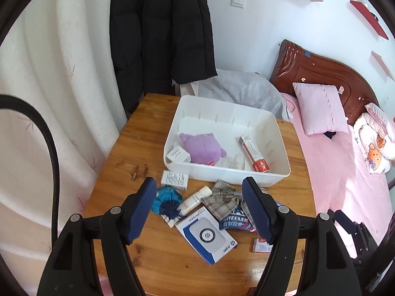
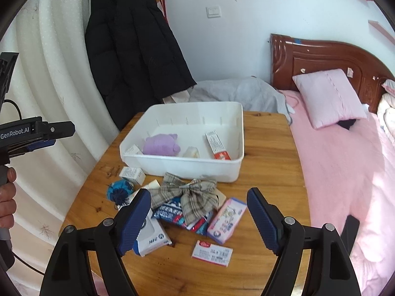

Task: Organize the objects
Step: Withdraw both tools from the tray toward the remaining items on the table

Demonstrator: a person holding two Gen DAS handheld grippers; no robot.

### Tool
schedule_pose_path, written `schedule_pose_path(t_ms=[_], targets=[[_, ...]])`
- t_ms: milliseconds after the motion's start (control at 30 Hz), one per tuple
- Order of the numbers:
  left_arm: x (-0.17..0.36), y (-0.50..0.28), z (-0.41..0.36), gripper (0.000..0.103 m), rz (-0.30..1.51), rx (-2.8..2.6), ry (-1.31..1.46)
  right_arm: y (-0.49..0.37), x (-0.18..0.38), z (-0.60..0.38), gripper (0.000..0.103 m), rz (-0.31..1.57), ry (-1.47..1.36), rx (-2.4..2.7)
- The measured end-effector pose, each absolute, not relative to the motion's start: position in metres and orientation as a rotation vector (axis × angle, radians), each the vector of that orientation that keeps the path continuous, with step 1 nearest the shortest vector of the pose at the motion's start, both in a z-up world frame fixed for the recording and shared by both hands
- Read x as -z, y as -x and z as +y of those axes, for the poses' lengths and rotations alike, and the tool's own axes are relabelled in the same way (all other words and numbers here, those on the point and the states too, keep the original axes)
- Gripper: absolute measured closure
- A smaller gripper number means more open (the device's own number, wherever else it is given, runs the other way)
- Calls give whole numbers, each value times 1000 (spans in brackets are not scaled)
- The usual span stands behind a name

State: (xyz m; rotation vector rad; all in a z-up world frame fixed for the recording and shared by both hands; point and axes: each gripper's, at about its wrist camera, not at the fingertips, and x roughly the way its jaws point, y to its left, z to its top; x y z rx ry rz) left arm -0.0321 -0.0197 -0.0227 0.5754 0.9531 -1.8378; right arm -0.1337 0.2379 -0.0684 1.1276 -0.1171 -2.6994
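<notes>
A white bin (image 1: 281,148) (image 2: 182,166) on the wooden table holds a purple plush (image 1: 201,146) (image 2: 160,144), a long red-ended box (image 1: 253,153) (image 2: 217,145) and a small white box (image 1: 177,155). In front of it lie a plaid bow (image 1: 221,198) (image 2: 190,194), a blue knitted ball (image 1: 166,199) (image 2: 119,190), a white bottle (image 1: 195,199), a blue-white box (image 1: 206,236) (image 2: 150,239), a snack pack (image 1: 235,220) (image 2: 172,213), a pink box (image 2: 227,220) and a small red-white card (image 2: 212,252). My left gripper (image 1: 201,209) and right gripper (image 2: 197,219) hover open above this pile, holding nothing.
A small medicine box (image 1: 174,179) (image 2: 132,174) lies by the bin's near left corner. A bed with pink sheets (image 1: 345,172) (image 2: 345,172) borders the table on the right. A black coat (image 1: 160,37) hangs behind, a white curtain at left. A hand with the left gripper's body shows at the right wrist view's left edge.
</notes>
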Motion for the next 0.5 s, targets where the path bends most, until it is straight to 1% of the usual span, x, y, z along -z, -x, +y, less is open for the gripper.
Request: schedule_pose_path(t_ms=[200, 500], targets=[[42, 33, -13, 22, 1057, 1811, -585, 120, 92, 236, 22, -74, -1157, 2729], [78, 40, -16, 20, 1234, 1789, -657, 114, 125, 249, 22, -235, -1233, 2773]])
